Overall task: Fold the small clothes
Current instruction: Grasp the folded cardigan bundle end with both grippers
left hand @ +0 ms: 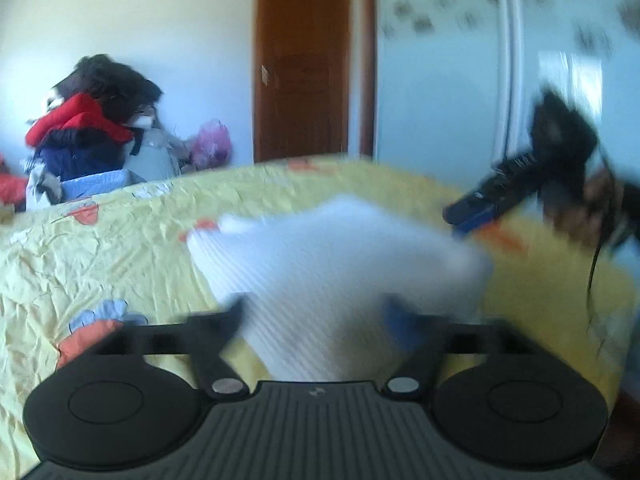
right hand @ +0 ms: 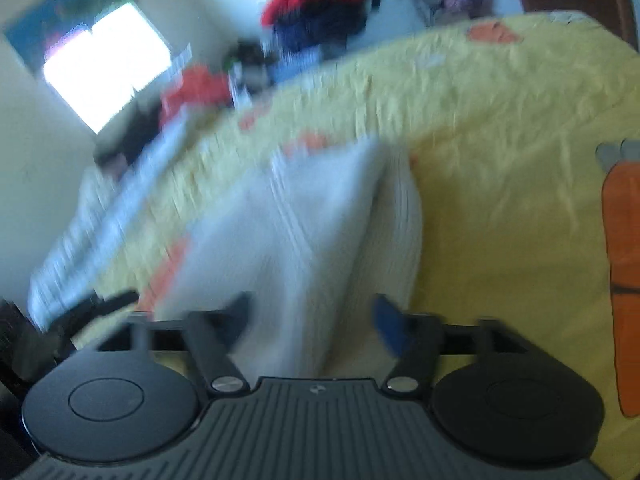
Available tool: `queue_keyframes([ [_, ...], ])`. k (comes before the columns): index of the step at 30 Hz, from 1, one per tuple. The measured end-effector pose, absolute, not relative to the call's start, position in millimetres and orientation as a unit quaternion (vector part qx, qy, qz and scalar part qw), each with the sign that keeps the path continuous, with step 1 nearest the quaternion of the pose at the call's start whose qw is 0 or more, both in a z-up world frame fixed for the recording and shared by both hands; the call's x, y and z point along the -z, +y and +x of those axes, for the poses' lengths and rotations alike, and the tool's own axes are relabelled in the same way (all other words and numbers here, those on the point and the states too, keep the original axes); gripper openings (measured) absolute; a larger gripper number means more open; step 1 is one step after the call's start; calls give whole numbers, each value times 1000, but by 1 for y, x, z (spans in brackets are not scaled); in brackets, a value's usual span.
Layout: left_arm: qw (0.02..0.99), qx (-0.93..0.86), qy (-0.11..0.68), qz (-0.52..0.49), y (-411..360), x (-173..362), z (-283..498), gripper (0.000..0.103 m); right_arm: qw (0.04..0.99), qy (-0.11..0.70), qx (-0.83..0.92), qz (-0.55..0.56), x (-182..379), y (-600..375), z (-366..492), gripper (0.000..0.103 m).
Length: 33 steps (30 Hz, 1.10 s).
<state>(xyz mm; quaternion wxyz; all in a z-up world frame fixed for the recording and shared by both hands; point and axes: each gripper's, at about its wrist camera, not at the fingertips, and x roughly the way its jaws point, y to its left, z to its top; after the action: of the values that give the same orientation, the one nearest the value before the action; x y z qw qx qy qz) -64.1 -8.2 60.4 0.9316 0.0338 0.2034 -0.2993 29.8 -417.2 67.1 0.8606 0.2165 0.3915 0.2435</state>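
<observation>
A white ribbed garment point(left hand: 328, 264) lies folded on the yellow bedsheet point(left hand: 100, 248), blurred by motion. My left gripper point(left hand: 316, 316) is open, its fingers wide apart over the garment's near edge and not pressing on it. In the left wrist view my right gripper point(left hand: 468, 216) reaches in from the right, held by a hand, with its tip at the garment's far right corner. In the right wrist view the garment point(right hand: 320, 232) runs away from me in a folded strip. My right gripper point(right hand: 314, 316) is open, its fingers either side of the garment's near end.
A pile of red, navy and dark clothes point(left hand: 84, 136) sits beyond the bed's far left edge. A brown door point(left hand: 308, 68) and a white wardrobe point(left hand: 460, 80) stand behind the bed. A bright window point(right hand: 104, 68) is at the left. The sheet point(right hand: 500, 120) carries orange carrot prints point(right hand: 624, 280).
</observation>
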Motion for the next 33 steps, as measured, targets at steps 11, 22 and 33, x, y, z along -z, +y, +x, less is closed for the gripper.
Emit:
queue_keyframes([
  [11, 810, 224, 405, -361, 31, 11, 99, 103, 833, 444, -185, 273, -4, -420, 124, 89],
  [22, 802, 225, 435, -343, 11, 6, 131, 49, 828, 414, -227, 303, -16, -388, 118, 49],
  [33, 850, 158, 435, -253, 89, -37, 170, 55, 806, 405, -287, 323, -20, -301, 177, 45],
])
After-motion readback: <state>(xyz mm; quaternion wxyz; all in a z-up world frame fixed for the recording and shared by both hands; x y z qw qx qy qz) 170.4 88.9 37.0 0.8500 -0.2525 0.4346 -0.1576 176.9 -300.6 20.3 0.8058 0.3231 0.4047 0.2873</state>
